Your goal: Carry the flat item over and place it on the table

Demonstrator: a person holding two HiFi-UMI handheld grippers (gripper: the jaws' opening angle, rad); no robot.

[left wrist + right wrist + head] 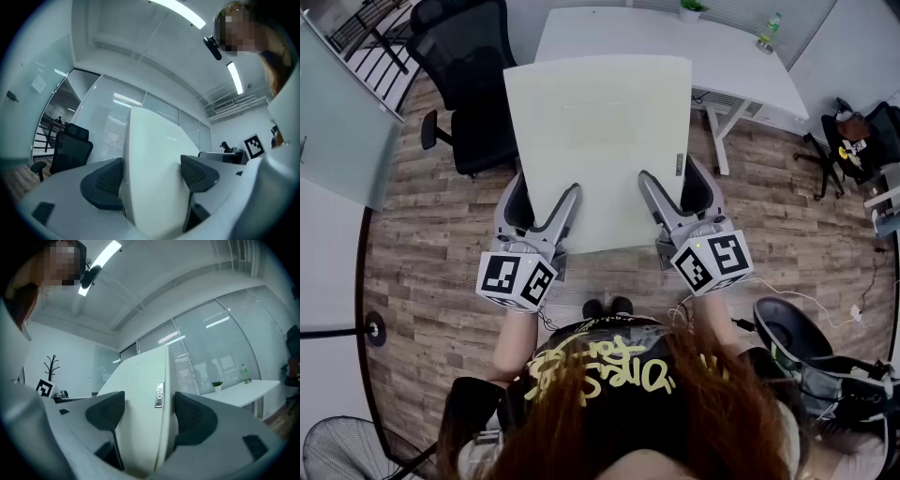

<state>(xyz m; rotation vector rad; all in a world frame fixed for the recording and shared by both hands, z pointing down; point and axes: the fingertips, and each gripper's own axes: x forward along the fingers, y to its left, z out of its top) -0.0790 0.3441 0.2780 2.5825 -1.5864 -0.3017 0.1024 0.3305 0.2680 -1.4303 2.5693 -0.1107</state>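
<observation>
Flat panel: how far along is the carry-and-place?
Done: pickup. The flat panel is off the ground, clamped by the left gripper and right gripper. In hand: the carry, over wood floor. Left: reach the white table, set it down, release.

No word or number is legible. Small metal nameplate [160,395] on the edge of the pale flat panel [140,394]: raised characters, too small to read; yellow graffiti-style lettering [600,370] on the person's black shirt: undecipherable; left marker cube [517,279] and right marker cube [712,262]: black-and-white square codes, no letters.
</observation>
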